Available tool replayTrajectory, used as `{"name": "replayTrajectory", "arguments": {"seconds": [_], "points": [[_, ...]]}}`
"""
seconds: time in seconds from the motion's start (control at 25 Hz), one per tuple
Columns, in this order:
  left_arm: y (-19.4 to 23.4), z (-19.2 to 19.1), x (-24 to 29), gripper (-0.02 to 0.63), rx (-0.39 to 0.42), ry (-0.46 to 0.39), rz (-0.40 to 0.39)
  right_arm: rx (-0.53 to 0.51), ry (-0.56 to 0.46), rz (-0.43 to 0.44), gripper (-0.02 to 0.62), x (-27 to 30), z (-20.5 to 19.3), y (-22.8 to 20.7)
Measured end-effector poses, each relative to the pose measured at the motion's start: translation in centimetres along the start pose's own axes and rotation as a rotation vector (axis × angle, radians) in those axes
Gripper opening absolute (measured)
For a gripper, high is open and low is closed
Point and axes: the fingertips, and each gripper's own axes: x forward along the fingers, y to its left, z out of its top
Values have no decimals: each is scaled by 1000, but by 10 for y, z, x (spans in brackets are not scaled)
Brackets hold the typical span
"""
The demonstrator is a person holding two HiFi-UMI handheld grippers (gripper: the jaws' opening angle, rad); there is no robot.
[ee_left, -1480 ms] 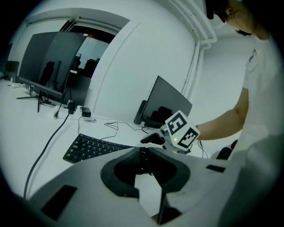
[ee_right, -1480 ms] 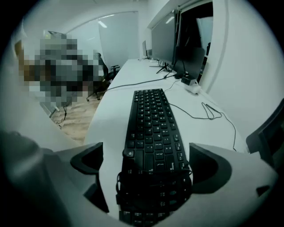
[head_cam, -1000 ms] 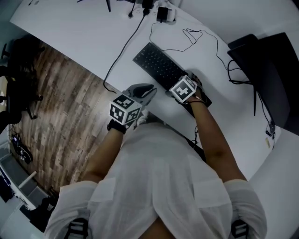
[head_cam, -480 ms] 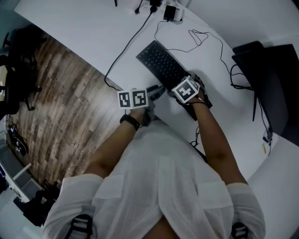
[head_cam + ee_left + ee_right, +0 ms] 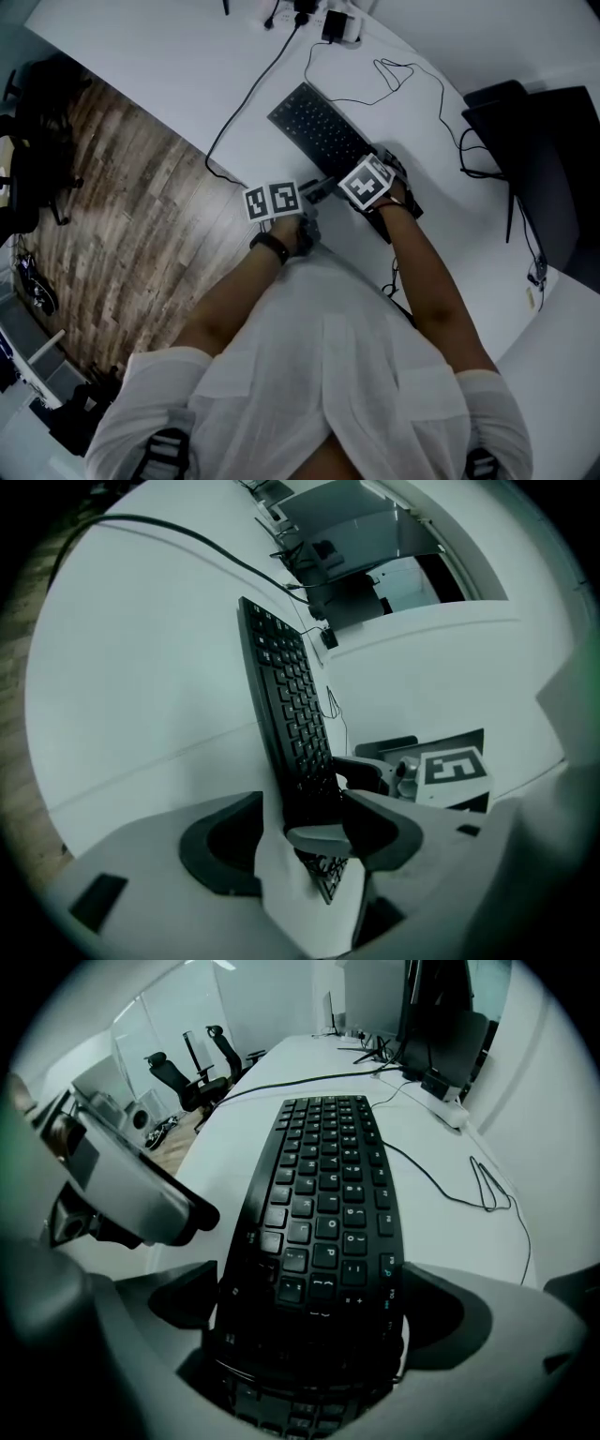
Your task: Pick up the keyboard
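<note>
A black keyboard (image 5: pixel 317 129) lies slantwise on the white table (image 5: pixel 169 66). My right gripper (image 5: pixel 373 187) points steeply down over its near end. In the right gripper view the right gripper (image 5: pixel 314 1290) spans the keyboard (image 5: pixel 323 1176), with a jaw against each long edge. My left gripper (image 5: pixel 315 190) reaches in from the left at the keyboard's front edge. Its jaws have just been opening. In the left gripper view the left gripper (image 5: pixel 300 808) straddles the edge of the keyboard (image 5: pixel 289 714), and table shows between one pad and the keyboard.
Thin black cables (image 5: pixel 403 75) loop behind the keyboard, and one runs to an adapter (image 5: pixel 335 26) at the far edge. A dark screen (image 5: pixel 530 141) stands at the right. The table's edge drops to wood floor (image 5: pixel 112 197) at the left. Office chairs (image 5: pixel 202 1063) stand beyond.
My left gripper has rolled over, come down and moved right to the keyboard's front edge, and its jaws have spread apart. The right gripper has stayed on the keyboard.
</note>
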Motion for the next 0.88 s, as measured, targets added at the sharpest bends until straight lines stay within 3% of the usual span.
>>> {"name": "replayTrajectory", "arguments": {"seconds": [0.28,0.32,0.36,0.4,0.52,0.64,0.68,0.8,0.88], "points": [[4,5,0,261,9,0,15,79,-16,26,551,-5,7,-17],[3,4,2,261,4,1,9,113,-19,43,512,-8,6,-23],[2,3,3,262,-3,4,3,144,-18,68,387,-10,4,-28],[2,3,5,264,-9,6,-2,155,-9,96,330,-11,1,-29],[2,2,6,270,-22,9,-10,118,22,150,365,-11,-5,-23],[2,4,3,270,-19,7,-11,142,-19,195,535,-15,-6,-10],[3,4,2,270,-14,6,-11,118,-24,185,581,-17,-8,-5],[5,5,0,270,-10,6,-12,61,-15,106,581,-19,-25,14],[4,4,0,270,-3,12,-15,42,-3,7,581,-20,-36,17]]}}
